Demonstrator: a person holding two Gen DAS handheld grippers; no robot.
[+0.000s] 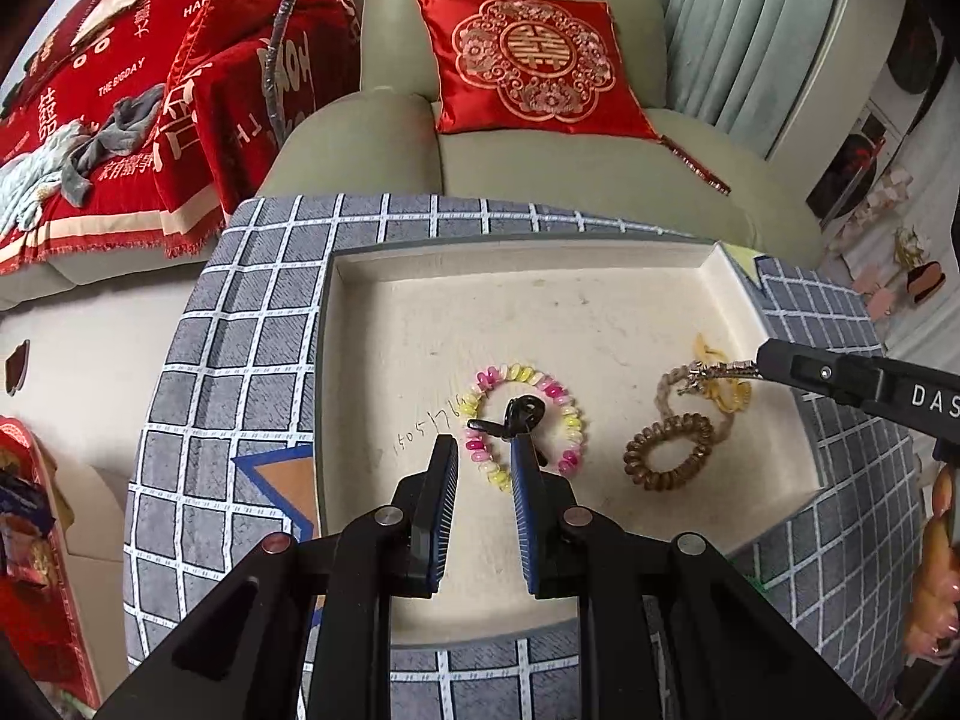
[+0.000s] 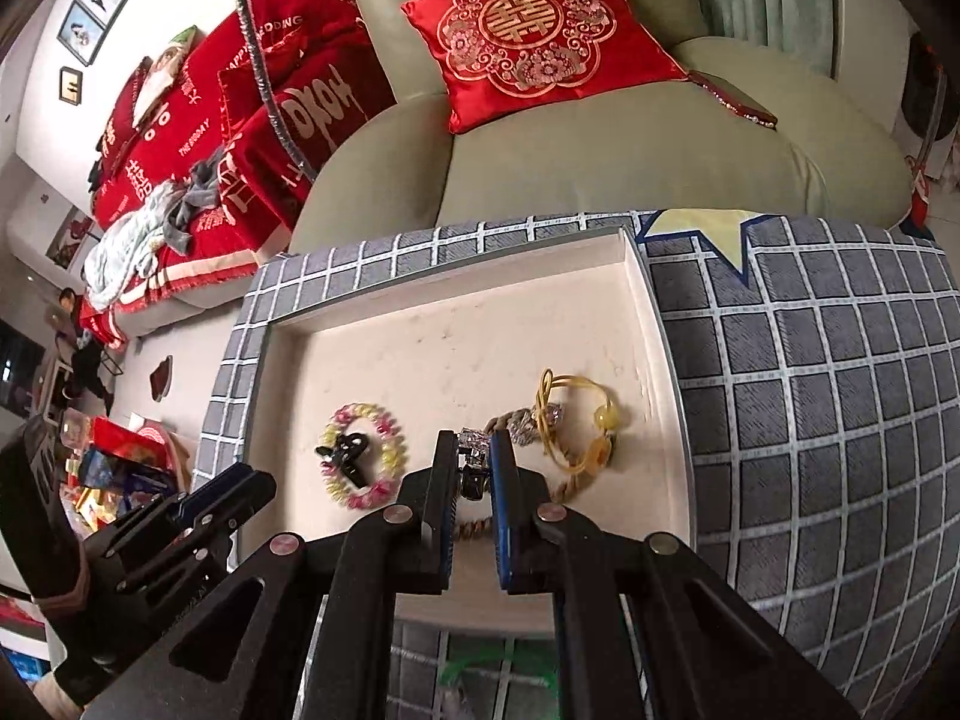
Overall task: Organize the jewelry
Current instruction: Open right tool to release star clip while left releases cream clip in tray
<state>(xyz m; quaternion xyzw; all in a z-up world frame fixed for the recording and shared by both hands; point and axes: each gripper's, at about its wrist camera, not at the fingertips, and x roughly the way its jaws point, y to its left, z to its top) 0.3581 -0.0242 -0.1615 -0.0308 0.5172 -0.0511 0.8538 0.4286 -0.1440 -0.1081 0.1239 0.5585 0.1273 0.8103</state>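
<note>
Cream tray [image 1: 372, 324] on a checked cloth holds jewelry.
Right gripper [image 2: 474, 450] pinches a sparkly silver piece [image 2: 474, 441]; left gripper [image 1: 483, 450], narrowly parted, hovers by the black clip [image 1: 516, 414].

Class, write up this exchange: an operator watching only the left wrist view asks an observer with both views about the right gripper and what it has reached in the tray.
Operator: From the left wrist I see only the right gripper's side. Are its fingers on anything?
Observer: Yes. The right gripper is shut on the sparkly silver piece, one finger on each side.
Operator: What is the yellow thing behind it?
Observer: A yellow cord bracelet with amber beads. It lies in the tray, to the right of the fingers and apart from them.
</note>
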